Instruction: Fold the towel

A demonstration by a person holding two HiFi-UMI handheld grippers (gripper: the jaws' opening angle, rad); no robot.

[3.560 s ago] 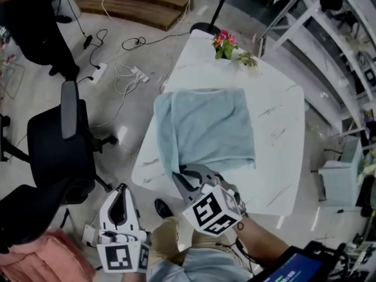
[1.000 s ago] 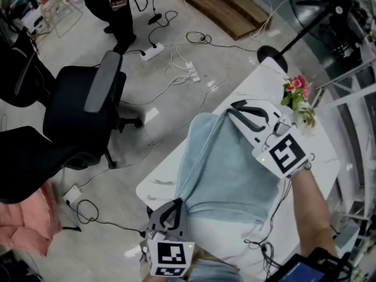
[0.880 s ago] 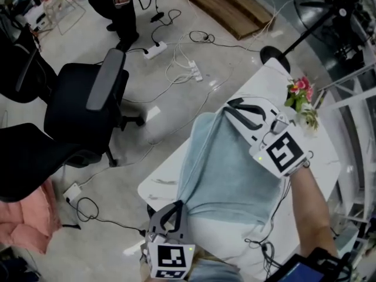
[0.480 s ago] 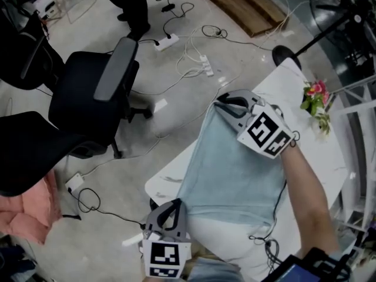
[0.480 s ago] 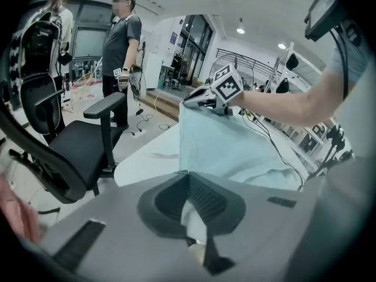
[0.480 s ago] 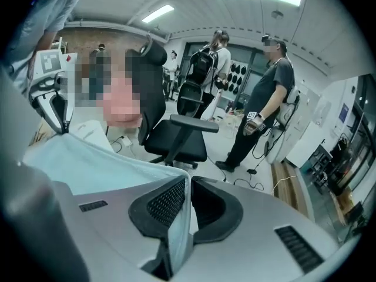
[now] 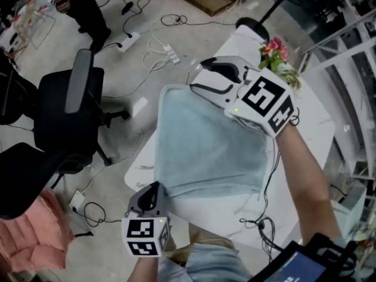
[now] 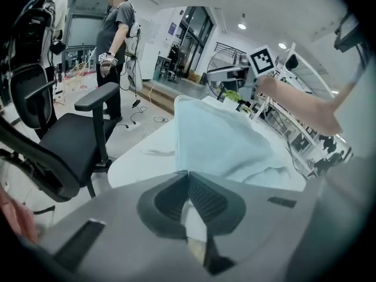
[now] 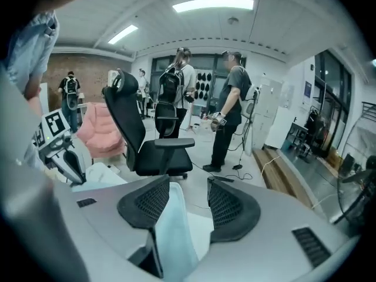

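**Right jaws opening at the towel's far corner**

The pale blue towel (image 7: pixel 205 151) lies flat along the left edge of the white table (image 7: pixel 305 128), reaching from the near-left corner up toward the far-left one. The right gripper (image 7: pixel 197 77) sits at the towel's far-left corner. Its jaws have just been opening and stand apart, with the cloth's edge between them, leaning on one pad (image 9: pixel 144 203) and clear of the other. The left gripper (image 7: pixel 153 191) is down at the table's near-left corner, jaws pinched together on the towel's corner there. A small bunch of pink flowers (image 7: pixel 275 49) stands at the table's far edge. A black office chair (image 7: pixel 64 104) stands on the floor off the left edge.
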